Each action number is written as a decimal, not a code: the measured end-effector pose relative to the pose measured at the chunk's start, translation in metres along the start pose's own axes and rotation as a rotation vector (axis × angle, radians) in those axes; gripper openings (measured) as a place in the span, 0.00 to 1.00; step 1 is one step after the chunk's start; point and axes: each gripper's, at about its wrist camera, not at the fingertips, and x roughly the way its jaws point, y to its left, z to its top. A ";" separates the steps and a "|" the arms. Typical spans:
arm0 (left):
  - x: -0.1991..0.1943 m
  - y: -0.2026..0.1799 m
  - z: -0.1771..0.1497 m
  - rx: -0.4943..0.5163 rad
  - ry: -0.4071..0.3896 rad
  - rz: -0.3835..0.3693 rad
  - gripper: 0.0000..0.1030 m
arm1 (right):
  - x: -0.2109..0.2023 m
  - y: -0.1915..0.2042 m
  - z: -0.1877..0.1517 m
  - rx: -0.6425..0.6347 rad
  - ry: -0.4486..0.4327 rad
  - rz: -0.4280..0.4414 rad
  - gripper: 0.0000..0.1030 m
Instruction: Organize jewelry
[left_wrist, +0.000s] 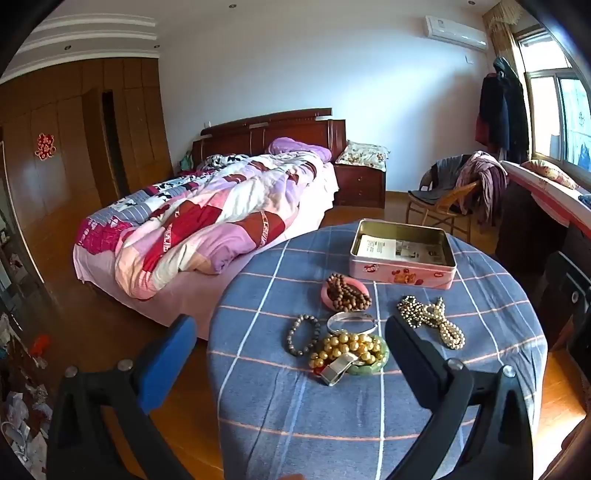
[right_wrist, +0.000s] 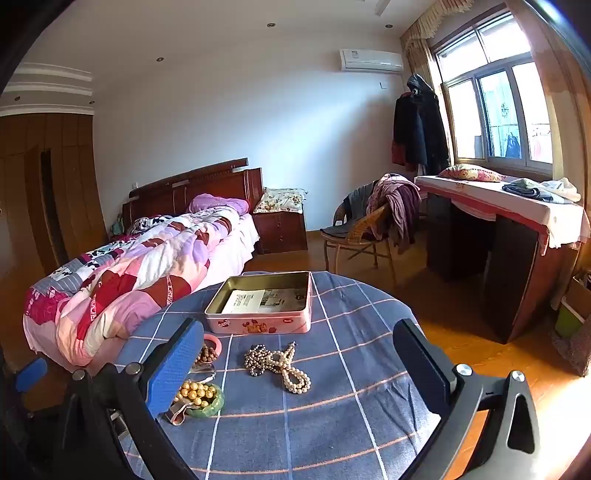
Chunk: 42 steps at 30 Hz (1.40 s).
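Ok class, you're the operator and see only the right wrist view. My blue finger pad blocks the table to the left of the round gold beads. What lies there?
Observer: A dark grey beaded bracelet lies flat on the blue checked tablecloth, left of the round gold beads.
Operator: What lies between those beads and the pink ring?
Observer: A silver metal bangle lies there.
Operator: Is the left gripper busy?
Observer: No, the left gripper is open and holds nothing.

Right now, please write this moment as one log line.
left gripper: open, empty | right gripper: open, empty | jewelry: on table | tin: open
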 end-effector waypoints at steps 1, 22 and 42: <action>0.001 0.000 0.000 -0.003 0.007 -0.007 1.00 | -0.004 -0.004 -0.002 0.010 -0.022 0.003 0.99; 0.007 0.001 -0.009 -0.005 0.015 0.003 1.00 | 0.012 -0.008 -0.009 0.018 0.036 -0.027 0.99; 0.005 0.003 -0.009 0.005 0.012 0.012 1.00 | 0.014 -0.007 -0.010 0.015 0.037 -0.026 0.99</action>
